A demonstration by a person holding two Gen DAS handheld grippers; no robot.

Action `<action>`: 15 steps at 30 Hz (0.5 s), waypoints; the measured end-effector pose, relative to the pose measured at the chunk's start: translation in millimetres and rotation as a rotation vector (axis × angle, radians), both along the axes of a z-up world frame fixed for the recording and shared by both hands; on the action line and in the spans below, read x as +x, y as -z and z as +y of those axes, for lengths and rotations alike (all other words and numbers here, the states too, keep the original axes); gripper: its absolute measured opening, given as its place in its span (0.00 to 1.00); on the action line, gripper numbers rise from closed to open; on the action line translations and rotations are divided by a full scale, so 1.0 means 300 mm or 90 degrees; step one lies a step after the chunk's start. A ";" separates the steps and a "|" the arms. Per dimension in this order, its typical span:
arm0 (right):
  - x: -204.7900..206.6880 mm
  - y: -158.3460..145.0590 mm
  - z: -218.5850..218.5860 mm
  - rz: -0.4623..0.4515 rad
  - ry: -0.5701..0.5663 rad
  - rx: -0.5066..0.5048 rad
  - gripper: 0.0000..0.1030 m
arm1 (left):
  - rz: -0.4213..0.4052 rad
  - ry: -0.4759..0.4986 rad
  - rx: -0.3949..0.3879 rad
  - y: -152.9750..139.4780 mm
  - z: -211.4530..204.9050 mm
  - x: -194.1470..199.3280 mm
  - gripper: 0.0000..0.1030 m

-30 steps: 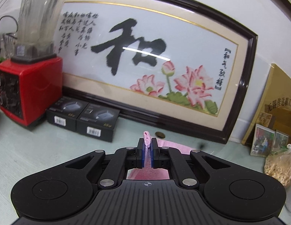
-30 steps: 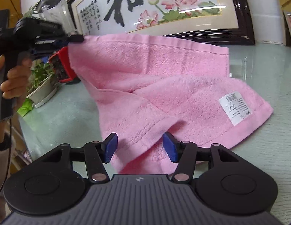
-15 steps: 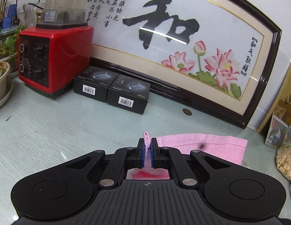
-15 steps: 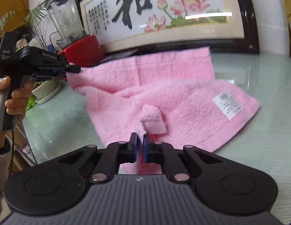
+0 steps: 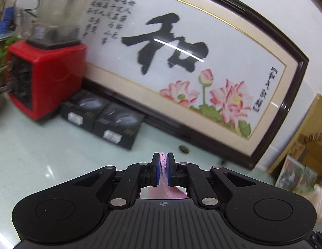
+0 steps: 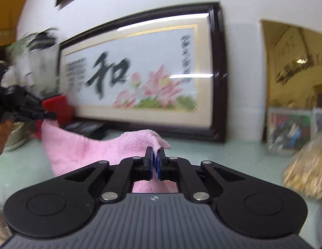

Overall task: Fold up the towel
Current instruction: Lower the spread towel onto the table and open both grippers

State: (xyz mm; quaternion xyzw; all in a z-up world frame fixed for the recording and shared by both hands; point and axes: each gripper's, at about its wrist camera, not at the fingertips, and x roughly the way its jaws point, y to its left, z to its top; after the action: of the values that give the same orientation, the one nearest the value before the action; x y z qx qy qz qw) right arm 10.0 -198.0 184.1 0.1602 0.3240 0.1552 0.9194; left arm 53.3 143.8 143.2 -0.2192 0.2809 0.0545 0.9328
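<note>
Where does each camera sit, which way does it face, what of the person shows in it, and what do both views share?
Left wrist: sits on the left tongs, looking along them over the table at the framed picture, blender and two black boxes; the tongs pinch the towel; no hand shows.
Right wrist: sits on the right tongs, facing the same wall; its tongs pinch the pink towel, and the left tongs with a hand show at the left edge.
Shared: towel, framed picture, blender, table.
</note>
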 end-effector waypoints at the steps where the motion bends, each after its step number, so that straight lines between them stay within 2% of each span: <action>1: 0.051 -0.018 -0.019 -0.021 0.016 0.001 0.04 | -0.009 -0.006 -0.012 -0.038 -0.018 0.050 0.05; 3: 0.139 -0.066 -0.056 -0.064 0.044 0.000 0.04 | -0.046 -0.008 -0.025 -0.117 -0.039 0.087 0.05; 5: 0.165 -0.119 -0.094 -0.104 0.050 0.010 0.04 | -0.093 -0.005 -0.026 -0.188 -0.054 0.070 0.05; 8: 0.102 -0.161 -0.138 -0.153 0.044 -0.003 0.04 | -0.170 0.016 -0.019 -0.271 -0.072 -0.020 0.05; 11: -0.007 -0.129 -0.180 -0.155 0.025 0.015 0.04 | -0.203 0.041 -0.001 -0.251 -0.084 -0.147 0.05; 13: -0.105 -0.072 -0.198 -0.126 -0.001 0.031 0.05 | -0.196 0.058 0.011 -0.206 -0.078 -0.224 0.06; 15: -0.216 0.002 -0.187 -0.083 -0.040 0.021 0.06 | -0.161 0.082 0.045 -0.093 -0.088 -0.333 0.06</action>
State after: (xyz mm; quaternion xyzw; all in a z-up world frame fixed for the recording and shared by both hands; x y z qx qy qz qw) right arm -54.9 -254.1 183.5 0.1544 0.2654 0.1992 0.9306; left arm -46.5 117.3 171.0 -0.1727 0.1725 -0.0233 0.9695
